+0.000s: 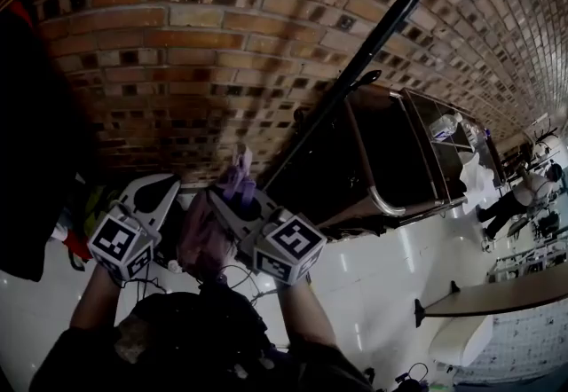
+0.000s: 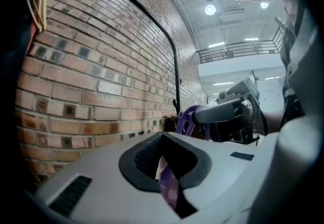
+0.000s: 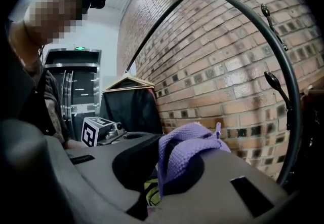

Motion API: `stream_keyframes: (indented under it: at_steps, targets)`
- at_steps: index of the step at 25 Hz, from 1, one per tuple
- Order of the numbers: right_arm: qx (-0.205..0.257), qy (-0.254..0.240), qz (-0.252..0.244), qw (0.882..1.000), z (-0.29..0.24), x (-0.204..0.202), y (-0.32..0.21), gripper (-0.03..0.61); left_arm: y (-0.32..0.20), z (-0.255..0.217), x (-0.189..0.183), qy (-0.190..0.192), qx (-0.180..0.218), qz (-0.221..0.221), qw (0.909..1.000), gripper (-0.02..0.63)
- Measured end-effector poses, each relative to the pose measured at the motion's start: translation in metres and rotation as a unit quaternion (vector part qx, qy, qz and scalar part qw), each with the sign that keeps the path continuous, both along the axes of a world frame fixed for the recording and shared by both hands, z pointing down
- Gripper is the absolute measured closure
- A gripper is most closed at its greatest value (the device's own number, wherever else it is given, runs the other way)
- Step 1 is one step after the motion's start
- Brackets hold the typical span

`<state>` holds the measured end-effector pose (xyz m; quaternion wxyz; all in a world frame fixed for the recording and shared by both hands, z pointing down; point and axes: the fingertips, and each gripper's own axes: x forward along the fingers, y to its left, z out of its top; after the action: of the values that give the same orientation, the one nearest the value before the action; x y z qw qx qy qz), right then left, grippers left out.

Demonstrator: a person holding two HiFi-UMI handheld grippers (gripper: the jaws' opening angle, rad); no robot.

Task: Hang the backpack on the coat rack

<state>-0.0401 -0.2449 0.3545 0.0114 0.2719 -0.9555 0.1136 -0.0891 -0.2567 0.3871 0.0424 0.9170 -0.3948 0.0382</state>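
Note:
A mauve backpack (image 1: 202, 244) hangs between my two grippers, low in the head view, in front of the brick wall. My right gripper (image 1: 238, 182) is shut on its purple webbing strap (image 3: 188, 151), which bunches up over the jaws. My left gripper (image 1: 151, 202) is shut on another length of the purple strap (image 2: 169, 180); from its own view the right gripper (image 2: 223, 112) shows just beyond with a purple loop. The black coat rack pole (image 1: 377, 49) slants up to the right of both grippers. Its curved bar with knobbed pegs (image 3: 276, 83) arches over the right gripper.
A black garment (image 3: 126, 109) on a wooden hanger hangs at the left against the wall (image 1: 35, 142). A brown cart with a metal frame (image 1: 390, 160) stands behind the rack. A person (image 1: 519, 195) and a white table (image 1: 497, 297) are farther right.

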Motion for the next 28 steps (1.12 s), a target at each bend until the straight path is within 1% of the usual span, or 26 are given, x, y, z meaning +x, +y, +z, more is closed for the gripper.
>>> stream_keyframes:
  at_steps: [5, 11, 14, 18, 23, 28]
  targets:
    - [0.002, 0.009, -0.010, 1.000, -0.002, 0.017, -0.035, 0.577, -0.029, -0.006, 0.025, -0.003, 0.007, -0.002, 1.0000, 0.583]
    - [-0.008, -0.009, -0.027, 1.000, -0.031, 0.042, -0.079, 0.578, -0.063, -0.014, 0.049, -0.003, 0.015, -0.007, 0.9999, 0.583]
    - [0.003, -0.015, -0.037, 0.999, -0.055, 0.051, -0.097, 0.578, -0.078, -0.013, 0.053, -0.007, 0.015, -0.014, 0.9998, 0.583]
    - [0.035, -0.021, -0.051, 0.998, -0.090, 0.060, -0.116, 0.578, -0.091, -0.008, 0.059, -0.008, 0.008, -0.020, 0.9997, 0.583]
    - [0.068, -0.034, -0.026, 0.997, -0.123, 0.089, -0.136, 0.578, -0.100, -0.004, 0.065, -0.009, 0.009, -0.021, 0.9997, 0.583]
    - [0.080, -0.030, -0.002, 0.996, -0.122, 0.112, -0.133, 0.578, -0.108, -0.003, 0.072, -0.008, 0.000, -0.019, 0.9998, 0.583]
